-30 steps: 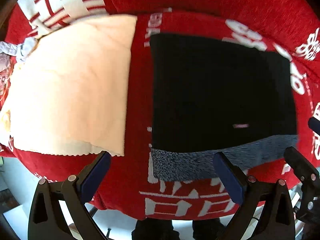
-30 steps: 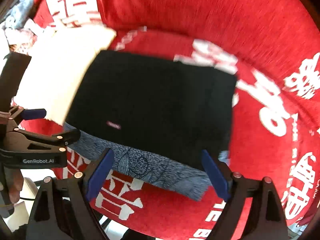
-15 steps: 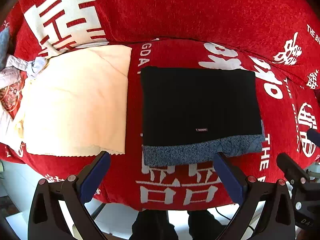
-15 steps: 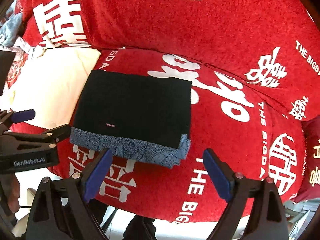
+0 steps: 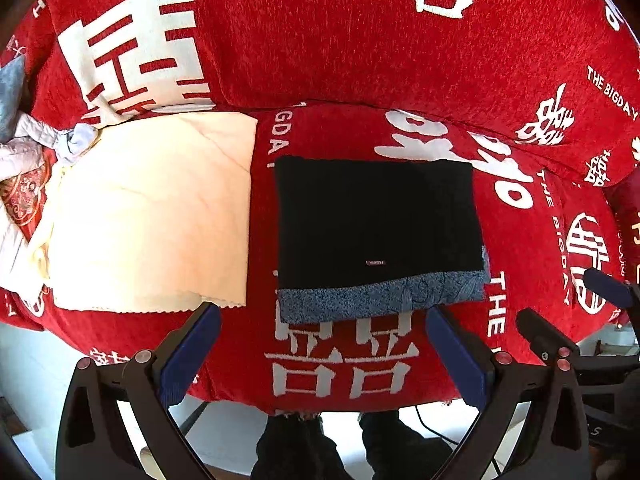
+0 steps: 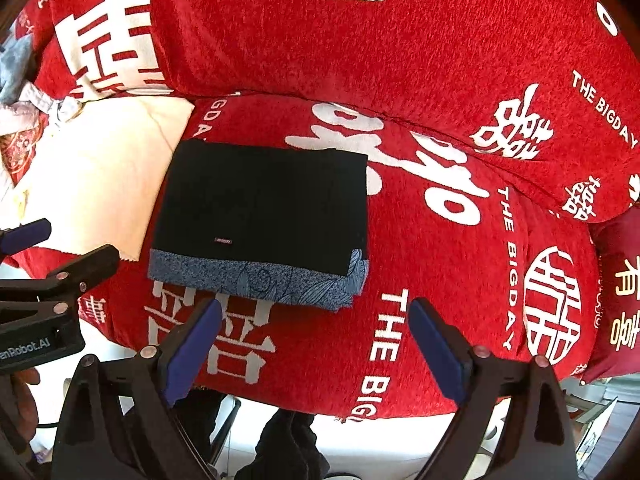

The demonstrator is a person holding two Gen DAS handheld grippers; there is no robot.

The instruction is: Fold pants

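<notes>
The pants (image 5: 376, 220) lie folded into a flat black rectangle with a blue patterned band along the near edge, on the red sofa seat (image 5: 340, 360). They also show in the right wrist view (image 6: 260, 208). My left gripper (image 5: 322, 320) is open and empty, held back above the seat's front edge, apart from the pants. My right gripper (image 6: 314, 316) is open and empty, also near the front edge, just right of the pants. The left gripper appears at the left of the right wrist view (image 6: 60, 248).
A cream cloth (image 5: 152, 220) lies flat left of the pants. A red backrest (image 5: 320, 40) with white characters rises behind. Crumpled clothes (image 5: 24, 144) sit at the far left. A dark red cushion (image 6: 620, 288) is at the right. White floor lies below.
Both grippers have pulled back and up from the folded pants, which look smaller and farther away. The pants have stayed in place.
</notes>
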